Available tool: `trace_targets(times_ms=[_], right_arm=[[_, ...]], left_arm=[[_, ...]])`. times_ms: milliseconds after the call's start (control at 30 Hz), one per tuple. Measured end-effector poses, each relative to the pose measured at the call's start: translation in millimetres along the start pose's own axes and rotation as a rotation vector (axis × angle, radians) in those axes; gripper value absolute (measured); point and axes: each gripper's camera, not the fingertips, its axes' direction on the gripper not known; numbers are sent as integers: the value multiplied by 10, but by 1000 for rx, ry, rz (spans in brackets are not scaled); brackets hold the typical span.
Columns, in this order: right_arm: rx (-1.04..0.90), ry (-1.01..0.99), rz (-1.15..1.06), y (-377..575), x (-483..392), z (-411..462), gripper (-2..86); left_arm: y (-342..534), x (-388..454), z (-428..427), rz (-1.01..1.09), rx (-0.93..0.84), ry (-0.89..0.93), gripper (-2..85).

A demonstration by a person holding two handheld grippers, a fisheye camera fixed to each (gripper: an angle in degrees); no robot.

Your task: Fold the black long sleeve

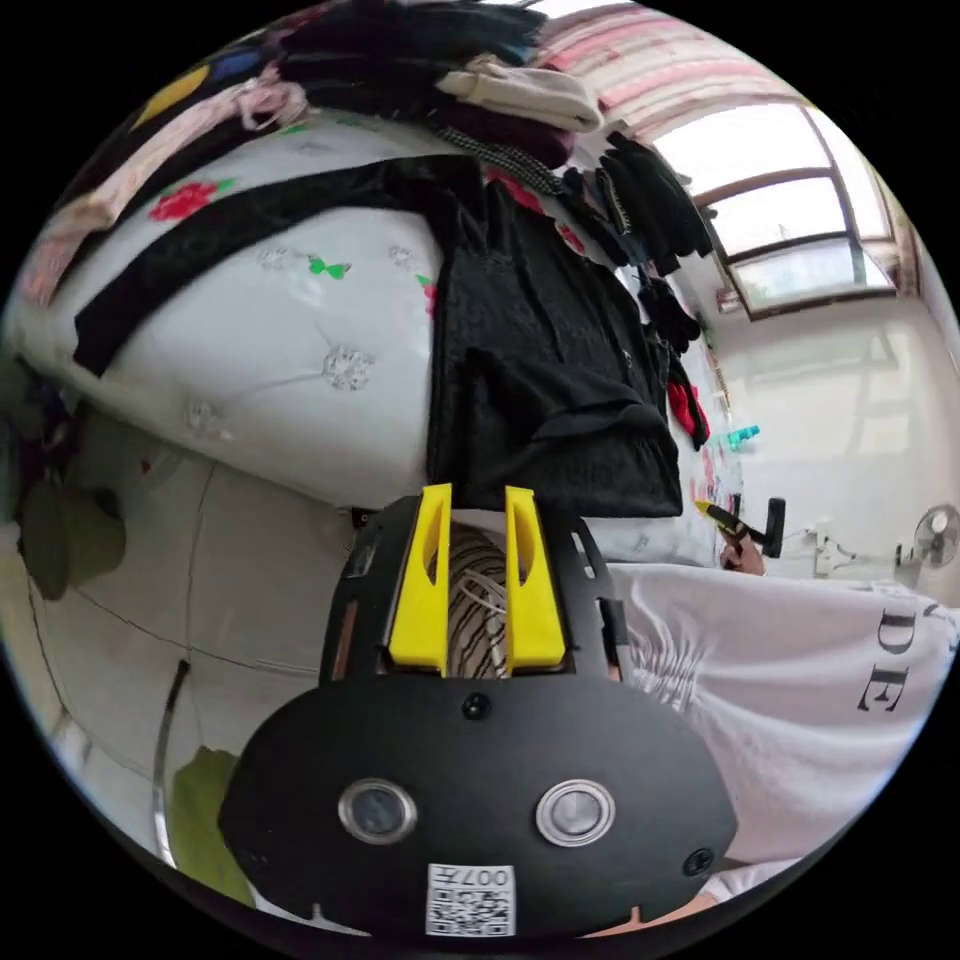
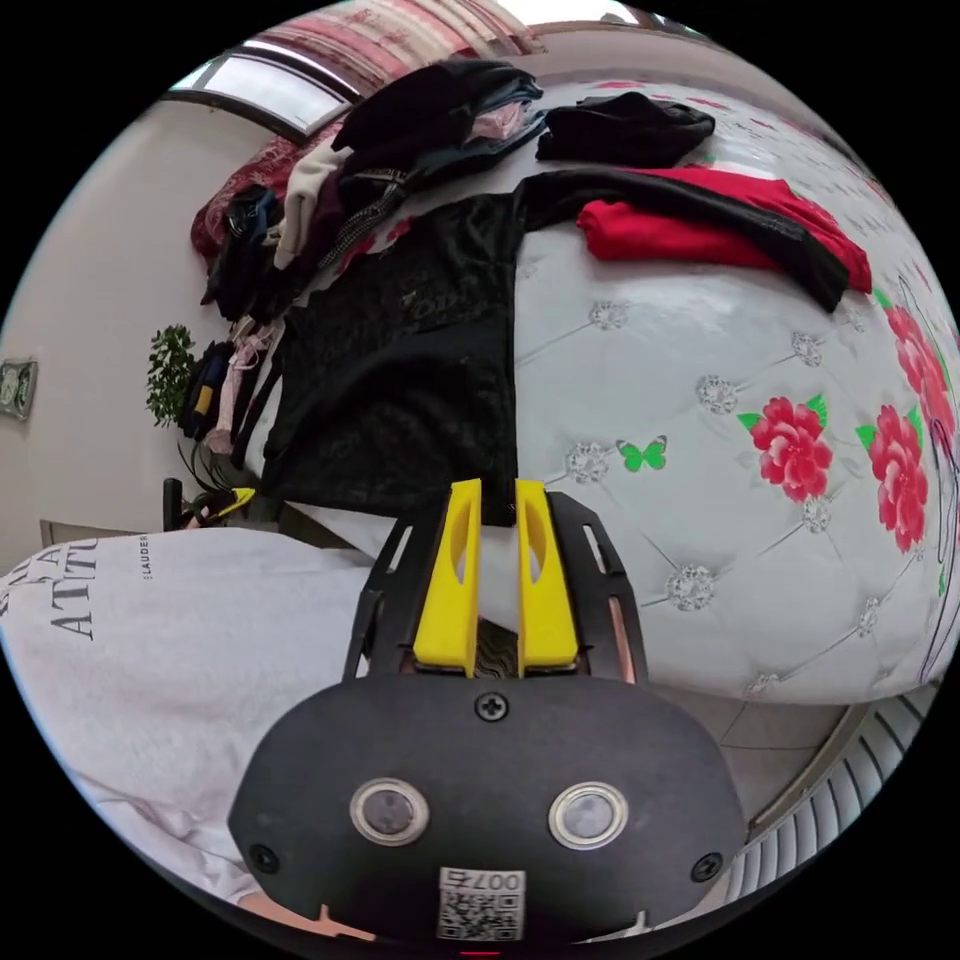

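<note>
Left tool (image 1: 478, 490) hovers at the near edge of the bed, yellow jaws parted by a clear gap, tips level with the hem and nothing pressed between them. Right tool (image 2: 497, 487) sits at the opposite hem corner, jaws close together with the corner of cloth reaching between the tips; cannot tell whether pinched or merely touched. Probably placed so, one per corner, to lift the hem together for the fold.

Just beyond, the black textured long sleeve top (image 1: 540, 340) lies flat, hem at the edge of the white tufted bed cover printed with red flowers (image 1: 300, 340), collar away from the person. One sleeve stretches straight out over bare cover; the other drapes across a folded red garment (image 2: 680, 245), likely needing to be drawn clear before folding inward.

Open room: bare cover on both sides of the body, more on the right tool's side. Farther off, a heap of mixed dark and pale clothes (image 2: 430, 110) crowds the collar end, limiting room for pushing the top away. Below the hem, a drop to pale tiled floor (image 1: 150, 600).
</note>
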Motion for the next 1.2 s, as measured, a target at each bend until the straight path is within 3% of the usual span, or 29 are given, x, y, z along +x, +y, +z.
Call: trace_targets(times_ms=[300,567,733,867,1067,1200], right_arm=[[86,70,-130,-738,-336,155,21],[-88,133,-115,-1316,-382,751,3],[-2,126,-124,-1282,-413,627,0],[17,117,-127,-1302,-373,600,4],[-52,100,-81,-1376,-338,860,1],[-50,147,-144,-1353,-526,891,-2]], left_arm=[[-571,585,220,385,-1,-125,108],[-914,466,547,340,-146,-191,-3],[-936,340,316,297,-106,-103,-1],[-875,387,48,402,-40,7,66],[-830,485,321,485,-251,-147,63],[-923,371,270,380,-229,-161,0]])
